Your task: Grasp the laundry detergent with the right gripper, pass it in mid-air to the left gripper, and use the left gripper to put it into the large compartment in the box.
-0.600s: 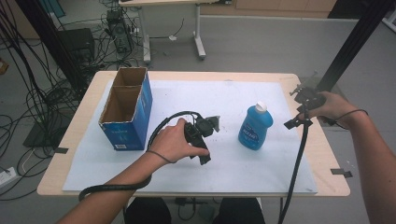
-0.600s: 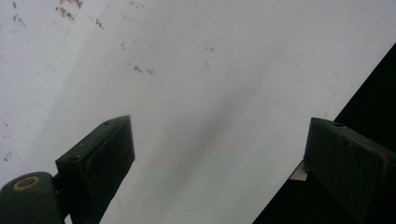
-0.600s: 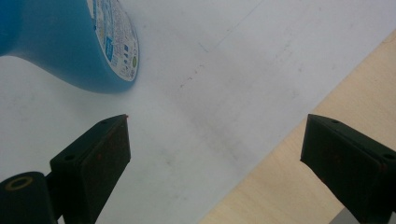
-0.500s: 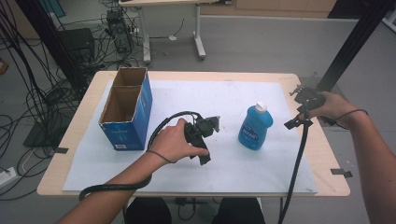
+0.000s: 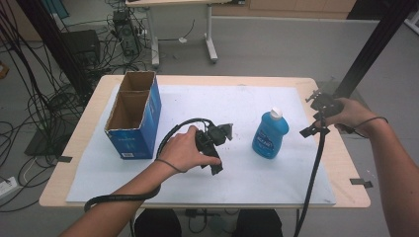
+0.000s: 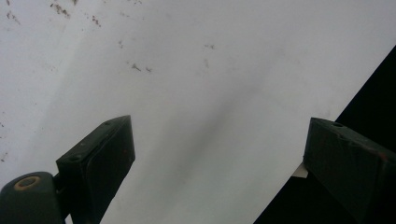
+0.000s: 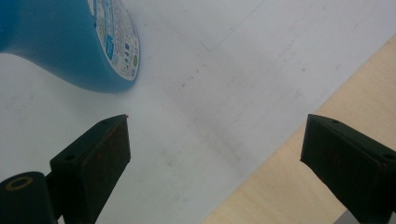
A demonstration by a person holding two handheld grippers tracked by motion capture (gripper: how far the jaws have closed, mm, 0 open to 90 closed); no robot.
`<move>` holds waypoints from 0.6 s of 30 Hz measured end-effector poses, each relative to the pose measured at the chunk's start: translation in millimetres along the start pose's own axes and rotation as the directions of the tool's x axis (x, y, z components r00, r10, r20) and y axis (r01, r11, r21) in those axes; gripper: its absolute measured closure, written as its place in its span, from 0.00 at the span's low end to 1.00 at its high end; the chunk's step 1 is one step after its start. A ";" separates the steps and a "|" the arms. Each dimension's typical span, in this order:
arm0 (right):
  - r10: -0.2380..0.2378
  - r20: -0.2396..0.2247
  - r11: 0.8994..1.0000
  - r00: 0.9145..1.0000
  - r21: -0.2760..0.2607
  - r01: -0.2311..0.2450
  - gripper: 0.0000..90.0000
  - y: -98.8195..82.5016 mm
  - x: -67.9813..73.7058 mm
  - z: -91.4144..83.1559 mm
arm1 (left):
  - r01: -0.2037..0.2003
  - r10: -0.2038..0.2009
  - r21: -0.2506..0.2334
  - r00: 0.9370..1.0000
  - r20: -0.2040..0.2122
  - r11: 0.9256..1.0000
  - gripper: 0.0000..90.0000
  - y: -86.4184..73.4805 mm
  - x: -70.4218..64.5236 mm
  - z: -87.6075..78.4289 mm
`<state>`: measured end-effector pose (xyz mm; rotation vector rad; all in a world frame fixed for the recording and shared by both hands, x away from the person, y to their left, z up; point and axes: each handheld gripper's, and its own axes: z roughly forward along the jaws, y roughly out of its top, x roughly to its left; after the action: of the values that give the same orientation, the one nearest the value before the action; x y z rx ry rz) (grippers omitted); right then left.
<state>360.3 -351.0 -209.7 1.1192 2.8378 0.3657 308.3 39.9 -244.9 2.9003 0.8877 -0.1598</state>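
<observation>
The wooden table (image 5: pixel 89 133) is covered with a white sheet (image 5: pixel 197 98), and grey floor with many cables lies around it. On the sheet a blue bottle (image 5: pixel 270 134) with a white cap stands upright, to the right of the middle, and an open cardboard box (image 5: pixel 133 118) stands at the left. My right gripper (image 5: pixel 316 121) is near the table's right edge, apart from the bottle, with its jaws spread wide and nothing between them. My left gripper (image 5: pixel 217 143) rests low over the sheet, also released and empty. I judge the step is to reach for the bottle. To do it well, I should bring the right gripper level toward the bottle's body, below the cap, and close only when both pads (image 7: pixel 100 161) stand on opposite sides, so the bottle does not tip over.
</observation>
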 end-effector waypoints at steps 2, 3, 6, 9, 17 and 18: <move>-0.001 0.005 1.000 1.000 0.006 0.001 0.09 0.4 0.2 -0.2 | -0.001 0.001 0.000 1.000 -0.001 1.000 0.10 0.6 0.0 -1.2; 0.001 0.002 1.000 1.000 0.004 -0.001 0.09 -0.2 -0.9 -0.5 | 0.000 0.000 -0.004 1.000 0.001 1.000 0.10 0.1 0.3 -1.4; 0.000 0.006 1.000 1.000 0.011 0.000 0.09 0.8 -0.6 -0.6 | -0.003 0.003 -0.002 1.000 0.001 1.000 0.10 0.6 0.2 -1.8; -0.007 0.004 1.000 1.000 0.013 0.007 0.09 1.1 0.6 -0.9 | 0.000 0.000 -0.002 1.000 -0.003 1.000 0.10 0.4 0.3 -2.6; -0.012 0.006 1.000 1.000 0.007 0.012 0.09 -3.7 4.1 -4.8 | 0.008 -0.008 -0.010 1.000 0.000 1.000 0.10 -0.9 -0.4 -2.0; -0.011 0.007 1.000 1.000 0.009 0.011 0.09 -4.0 5.0 -5.1 | 0.006 -0.006 -0.007 1.000 0.003 1.000 0.10 -0.4 -0.4 -2.0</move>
<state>353.2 -351.4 -205.6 1.1033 2.8409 0.3477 307.9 40.3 -242.9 2.8909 0.8950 -0.1607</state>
